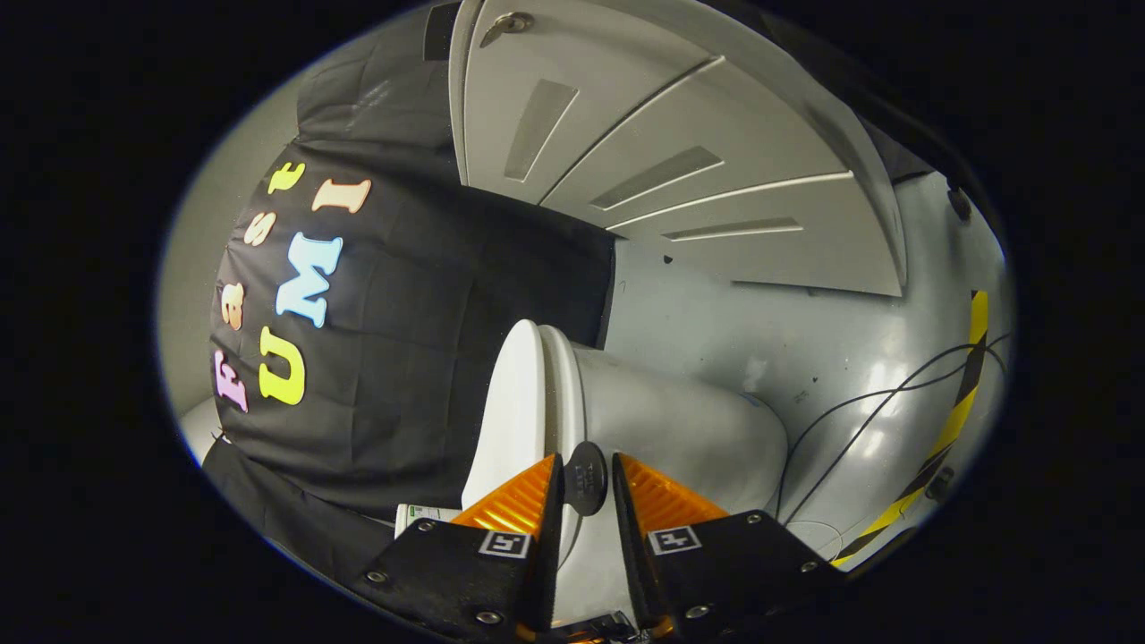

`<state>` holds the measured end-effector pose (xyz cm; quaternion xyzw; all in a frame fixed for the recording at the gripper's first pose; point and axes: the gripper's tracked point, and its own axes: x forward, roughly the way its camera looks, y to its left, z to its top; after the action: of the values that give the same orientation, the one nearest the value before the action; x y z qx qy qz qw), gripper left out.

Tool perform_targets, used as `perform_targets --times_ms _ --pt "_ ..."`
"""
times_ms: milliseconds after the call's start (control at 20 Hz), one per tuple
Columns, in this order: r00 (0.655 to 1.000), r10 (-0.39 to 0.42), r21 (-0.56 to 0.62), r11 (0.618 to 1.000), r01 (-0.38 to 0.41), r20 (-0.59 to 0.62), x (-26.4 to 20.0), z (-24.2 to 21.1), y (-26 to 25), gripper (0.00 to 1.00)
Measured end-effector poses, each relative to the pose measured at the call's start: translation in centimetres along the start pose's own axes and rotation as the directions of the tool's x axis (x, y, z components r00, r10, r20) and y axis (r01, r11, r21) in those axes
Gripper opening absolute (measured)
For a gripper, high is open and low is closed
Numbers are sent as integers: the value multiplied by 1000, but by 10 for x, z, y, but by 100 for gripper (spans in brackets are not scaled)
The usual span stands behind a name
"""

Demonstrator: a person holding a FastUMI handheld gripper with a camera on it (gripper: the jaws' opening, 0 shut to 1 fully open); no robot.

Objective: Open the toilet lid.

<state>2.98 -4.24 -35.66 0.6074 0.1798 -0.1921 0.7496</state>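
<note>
The view is rolled sideways. The white toilet [689, 429] lies just ahead of the fingers, and its white lid [512, 402] rests flat against the seat rim [562, 385]. A small dark round handle [586, 478] sticks out from the lid's edge. My gripper [587, 483] has one fingertip on each side of this handle, and both press against it. The fingers hide the lower part of the bowl.
The booth's black cloth wall [402, 295] hangs close behind the lid side. A white panelled door [644, 152] stands beyond the toilet. Black cables [859, 402] and a yellow-black tape strip [957, 402] run over the grey floor [805, 340] beside the bowl.
</note>
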Motion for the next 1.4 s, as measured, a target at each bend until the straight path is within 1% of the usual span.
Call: perform_targets --times_ms 50,100,200,250,350,500,650,750,1000,1400 --pt "1000 0 2 1000 0 -2 -1 -1 0 18" --pt "1000 0 3 1000 0 -4 0 -1 0 14" --pt "1000 20 15 1000 -19 -5 -4 0 2 10" --pt "1000 21 28 999 -21 -5 -2 2 3 4" --pt "1000 6 36 999 -7 4 1 2 4 0" --pt "999 -30 19 999 30 -14 1 0 5 0" --pt "997 -62 -28 998 61 -36 0 -1 10 0" --pt "998 -45 -12 999 44 -36 -6 5 18 0" --pt "999 -28 -38 999 27 -41 -11 6 37 0" --pt "999 20 -147 989 -25 -37 -25 10 79 0"
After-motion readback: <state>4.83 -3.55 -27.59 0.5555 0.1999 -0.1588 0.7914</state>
